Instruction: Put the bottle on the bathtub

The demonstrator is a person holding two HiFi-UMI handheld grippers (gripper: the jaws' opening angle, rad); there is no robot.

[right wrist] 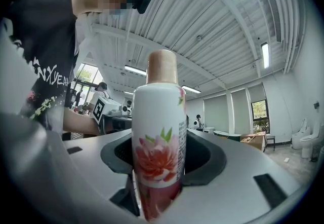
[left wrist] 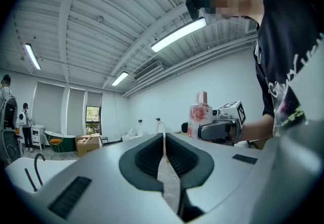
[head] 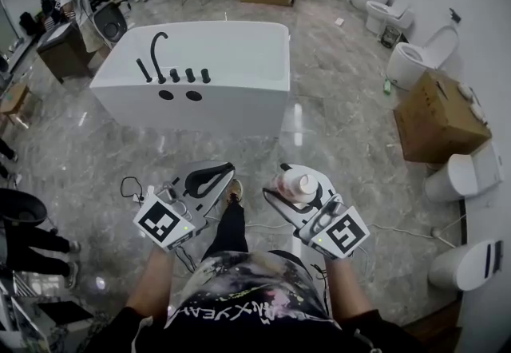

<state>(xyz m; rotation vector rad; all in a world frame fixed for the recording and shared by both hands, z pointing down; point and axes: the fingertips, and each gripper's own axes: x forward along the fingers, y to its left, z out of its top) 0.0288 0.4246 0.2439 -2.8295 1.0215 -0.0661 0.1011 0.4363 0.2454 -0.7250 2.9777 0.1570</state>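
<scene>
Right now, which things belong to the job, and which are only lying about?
For the job: bottle, bathtub, right hand-held gripper holding the bottle.
Only lying about: cardboard box, toilet.

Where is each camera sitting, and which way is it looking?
Head view: on the person's head, looking steeply down at the floor and bathtub; both arms, the left gripper and the right gripper show.
Left gripper view: on the left gripper, looking level along its shut, empty jaws; shirt and right arm show.
Right gripper view: on the right gripper, looking level past the bottle it clamps; shirt and left arm show.
Shared: each gripper view catches the other gripper; all three show the bottle.
</scene>
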